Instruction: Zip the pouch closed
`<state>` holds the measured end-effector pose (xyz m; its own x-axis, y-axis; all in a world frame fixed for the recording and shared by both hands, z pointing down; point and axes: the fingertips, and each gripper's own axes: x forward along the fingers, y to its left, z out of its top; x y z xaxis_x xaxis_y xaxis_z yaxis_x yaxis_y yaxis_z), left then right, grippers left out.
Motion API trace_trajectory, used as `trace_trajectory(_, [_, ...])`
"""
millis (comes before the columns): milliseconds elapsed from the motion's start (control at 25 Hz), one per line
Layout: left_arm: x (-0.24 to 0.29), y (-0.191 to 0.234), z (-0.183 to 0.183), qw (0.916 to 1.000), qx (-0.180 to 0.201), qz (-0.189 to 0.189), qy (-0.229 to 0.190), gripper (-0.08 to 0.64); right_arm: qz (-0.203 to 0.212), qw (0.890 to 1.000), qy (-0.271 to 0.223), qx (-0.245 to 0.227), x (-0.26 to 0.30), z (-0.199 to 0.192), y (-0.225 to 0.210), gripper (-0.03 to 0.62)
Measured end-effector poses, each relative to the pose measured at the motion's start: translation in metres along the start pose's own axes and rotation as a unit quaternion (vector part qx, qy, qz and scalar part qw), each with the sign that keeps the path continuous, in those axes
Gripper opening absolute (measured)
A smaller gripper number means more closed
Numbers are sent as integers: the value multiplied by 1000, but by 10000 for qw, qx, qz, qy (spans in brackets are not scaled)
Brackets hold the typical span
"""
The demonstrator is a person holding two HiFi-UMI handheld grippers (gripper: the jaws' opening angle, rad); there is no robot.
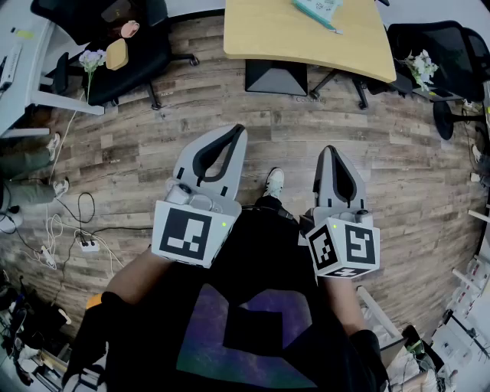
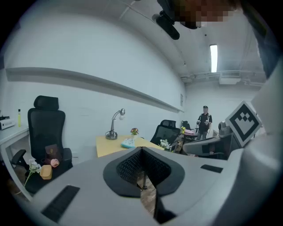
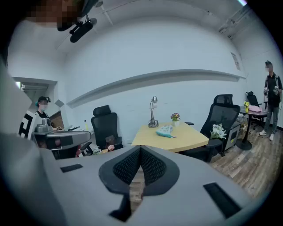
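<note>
A light teal pouch lies on the yellow wooden table at the far side of the room; it also shows as the pouch in the right gripper view and the pouch in the left gripper view. My left gripper and right gripper are held in front of the person's body, well short of the table. Both are shut with nothing between their jaws. In their own views the left gripper and right gripper point toward the table.
Black office chairs stand around the table: one chair at the left with small items on its seat, another chair at the right with white flowers. A desk lamp and a small flower pot sit on the table. Cables lie on the wooden floor. People stand further off.
</note>
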<state>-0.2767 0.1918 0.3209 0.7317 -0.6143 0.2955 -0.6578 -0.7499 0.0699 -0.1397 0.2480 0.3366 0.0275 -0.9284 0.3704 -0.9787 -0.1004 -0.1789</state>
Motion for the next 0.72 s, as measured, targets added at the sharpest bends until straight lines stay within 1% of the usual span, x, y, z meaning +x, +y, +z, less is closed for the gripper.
trace_trajectory(240, [25,-11,-9,9996,-131,97,213,8,71,10000,-4,23,8,5,-21,11])
trace_trajectory(360, [34,-18,-6,9995,-84,205,235,8,173,9998,-47,33,10,11,-31,11])
trace_trajectory(560, [47,-34,9,9990,2,418,173,8,481,9987,-139,32,15,25,-50,11])
trace_trajectory(640, [53,-45,12,9990,36,418,179,8,580,9981,-196,-7,16,32,-58,12])
trace_trajectory(720, [61,-60,15,9991,149,353,176,8,678,9973,-260,-104,16,39,-67,12])
